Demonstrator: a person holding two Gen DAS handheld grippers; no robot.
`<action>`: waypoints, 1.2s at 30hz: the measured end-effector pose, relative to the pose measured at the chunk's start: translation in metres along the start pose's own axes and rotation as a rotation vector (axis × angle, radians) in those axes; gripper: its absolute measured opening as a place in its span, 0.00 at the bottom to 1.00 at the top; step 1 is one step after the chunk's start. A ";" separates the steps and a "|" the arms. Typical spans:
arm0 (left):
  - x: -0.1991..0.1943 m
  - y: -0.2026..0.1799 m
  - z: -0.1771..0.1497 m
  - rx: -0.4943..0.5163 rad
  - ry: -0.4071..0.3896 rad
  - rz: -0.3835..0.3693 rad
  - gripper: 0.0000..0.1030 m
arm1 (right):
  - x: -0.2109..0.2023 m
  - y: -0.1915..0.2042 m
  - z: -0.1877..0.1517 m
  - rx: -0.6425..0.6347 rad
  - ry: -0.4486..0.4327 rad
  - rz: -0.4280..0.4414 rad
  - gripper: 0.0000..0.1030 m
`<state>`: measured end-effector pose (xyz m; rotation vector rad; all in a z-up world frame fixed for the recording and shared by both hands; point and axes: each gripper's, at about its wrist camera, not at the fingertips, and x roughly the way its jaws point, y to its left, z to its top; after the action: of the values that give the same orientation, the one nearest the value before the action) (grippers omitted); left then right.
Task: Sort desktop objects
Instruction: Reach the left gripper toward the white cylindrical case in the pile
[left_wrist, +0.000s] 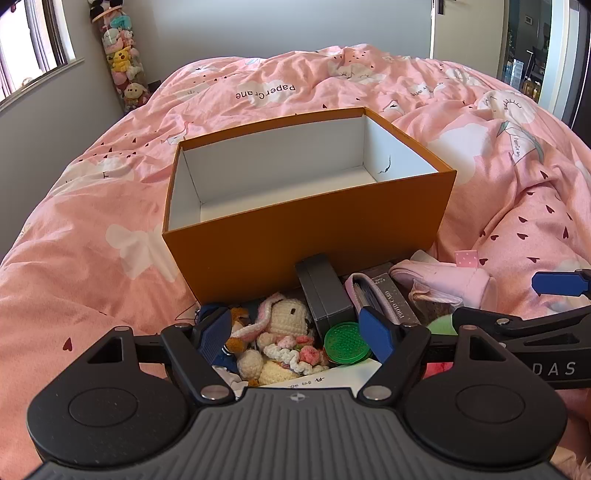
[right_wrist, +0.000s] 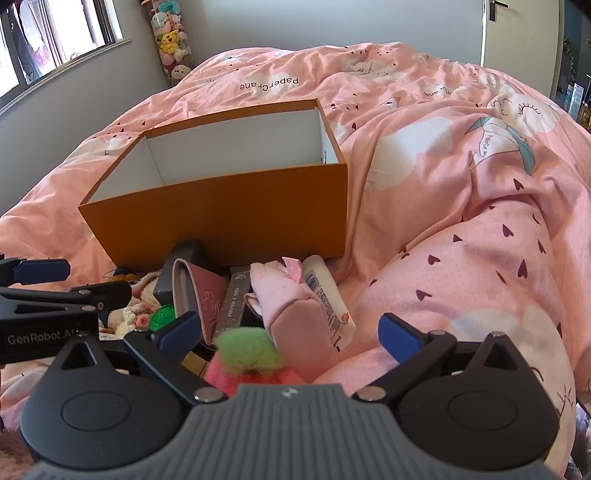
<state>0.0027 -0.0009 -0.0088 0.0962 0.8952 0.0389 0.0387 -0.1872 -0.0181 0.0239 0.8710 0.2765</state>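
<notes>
box on bed, clutter pile just in front, plush tube far behind-left

Daylit interior, even exposure, heavy fisheye distortion in both views.
Light enters from the window at upper left, which is overexposed. The orange box casts a soft shadow on its near side. The walls bow at the frame edges. The green-and-pink pompom is blurred, close to the lens.

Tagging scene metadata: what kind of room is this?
Almost certainly a bedroom. The orange box and the clutter sit on a bed with a pink duvet, a tall column of plush toys stands in the corner by a window, and a door is behind.
</notes>
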 end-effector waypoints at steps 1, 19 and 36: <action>0.000 0.000 0.000 0.001 0.000 0.000 0.87 | 0.000 0.000 0.000 0.000 0.001 0.000 0.99; 0.001 -0.001 -0.001 0.005 0.009 0.004 0.87 | 0.005 -0.001 0.000 0.000 0.013 0.000 0.99; -0.001 0.024 0.008 -0.082 0.054 -0.105 0.62 | -0.007 -0.027 0.016 0.052 -0.009 -0.012 0.74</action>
<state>0.0082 0.0222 -0.0007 -0.0282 0.9505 -0.0197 0.0524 -0.2138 -0.0061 0.0678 0.8692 0.2422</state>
